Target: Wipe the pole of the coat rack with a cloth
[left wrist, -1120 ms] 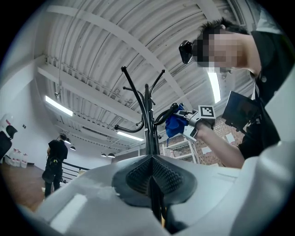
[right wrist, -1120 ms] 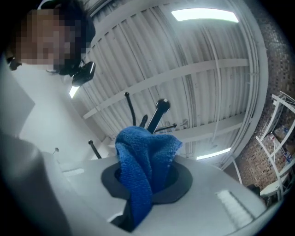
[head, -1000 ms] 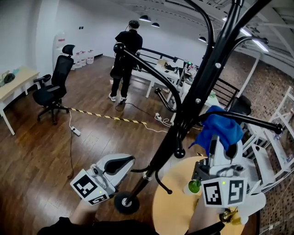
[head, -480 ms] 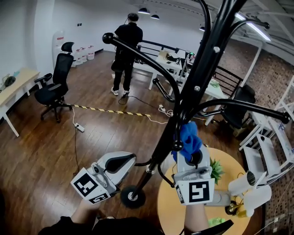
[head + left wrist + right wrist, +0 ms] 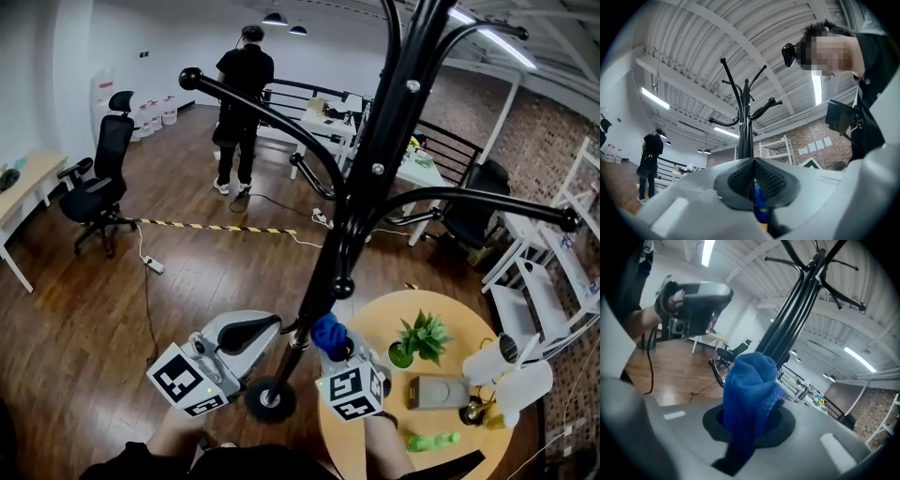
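Pressing blue cloth [image 5: 328, 331] against the black pole [image 5: 361, 202] low down, right gripper [image 5: 750, 420] clamped on the bunched cloth, left gripper [image 5: 274, 328] closed on the pole alongside.

Above the right gripper [image 5: 336, 352], the pole [image 5: 375, 170] runs off the top edge. The cloth's [image 5: 750, 380] lower end is buried between its jaws.

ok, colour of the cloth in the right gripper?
Solid blue fuzzy cloth; best in right gripper view.

Blue cloth [image 5: 749, 380], black coat rack [image 5: 364, 187], yellow table [image 5: 469, 323], brown wooden floor [image 5: 84, 319], yellow-and-black striped tape [image 5: 216, 226].
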The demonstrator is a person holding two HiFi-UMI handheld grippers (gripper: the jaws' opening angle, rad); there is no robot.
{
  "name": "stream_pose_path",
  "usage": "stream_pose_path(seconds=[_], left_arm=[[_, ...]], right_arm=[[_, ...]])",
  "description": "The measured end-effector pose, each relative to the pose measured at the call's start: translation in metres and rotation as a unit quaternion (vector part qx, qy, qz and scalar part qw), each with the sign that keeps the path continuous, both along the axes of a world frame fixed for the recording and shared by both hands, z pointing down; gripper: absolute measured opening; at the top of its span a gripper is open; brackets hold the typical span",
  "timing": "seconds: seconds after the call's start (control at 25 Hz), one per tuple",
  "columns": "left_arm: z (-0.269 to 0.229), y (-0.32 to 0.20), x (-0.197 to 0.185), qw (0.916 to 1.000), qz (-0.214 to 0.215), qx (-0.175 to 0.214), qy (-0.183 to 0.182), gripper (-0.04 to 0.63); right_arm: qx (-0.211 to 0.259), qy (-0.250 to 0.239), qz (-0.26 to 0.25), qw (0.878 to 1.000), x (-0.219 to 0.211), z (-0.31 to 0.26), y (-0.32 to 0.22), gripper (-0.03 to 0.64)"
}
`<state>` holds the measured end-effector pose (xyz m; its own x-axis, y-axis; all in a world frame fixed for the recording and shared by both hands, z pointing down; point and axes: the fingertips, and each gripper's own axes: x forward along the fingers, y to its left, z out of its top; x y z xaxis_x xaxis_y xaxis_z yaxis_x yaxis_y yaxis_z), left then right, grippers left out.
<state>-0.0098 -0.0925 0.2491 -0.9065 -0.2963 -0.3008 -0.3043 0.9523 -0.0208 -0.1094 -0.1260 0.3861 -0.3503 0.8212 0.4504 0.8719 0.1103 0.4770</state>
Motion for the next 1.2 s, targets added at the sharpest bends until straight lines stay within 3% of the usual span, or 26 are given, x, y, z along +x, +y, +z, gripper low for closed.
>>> stream_pose_path(seconds=[0.12, 0.2, 0.48, 0.76, 1.0, 1.12, 1.2], left_arm=[[0.001, -0.004, -0.004, 1.0000, 0.009, 0.003, 0.000, 0.003], [0.003, -0.006, -0.007, 0.9999, 0.014, 0.006, 0.000, 0.003], [0.010, -0.008, -0.016, 0.9997, 0.019, 0.014, 0.005, 0.003], [0.008, 0.000, -0.009, 0.9999, 0.003, 0.012, 0.003, 0.004], [0.011, 0.017, 0.008, 0.9996, -0.025, 0.014, 0.007, 0.004], [0.008, 0.025, 0.013, 0.9994, -0.034, 0.012, 0.002, 0.004], [0.007, 0.030, 0.014, 0.9993, -0.036, 0.011, 0.000, 0.004]], right_arm=[[0.066, 0.041, 0.001, 0.997, 0.009, 0.031, -0.007, 0.048], [0.080, 0.052, 0.015, 0.995, 0.008, 0.037, -0.019, 0.048], [0.023, 0.113, 0.035, 0.993, 0.008, 0.014, -0.065, 0.048], [-0.001, 0.095, 0.023, 0.995, 0.003, 0.018, -0.032, 0.048], [-0.142, 0.133, 0.031, 0.980, -0.003, -0.039, -0.002, 0.049], [-0.253, 0.115, 0.029, 0.960, -0.005, -0.106, -0.007, 0.049], [-0.328, 0.074, 0.022, 0.941, -0.007, -0.161, -0.011, 0.049]])
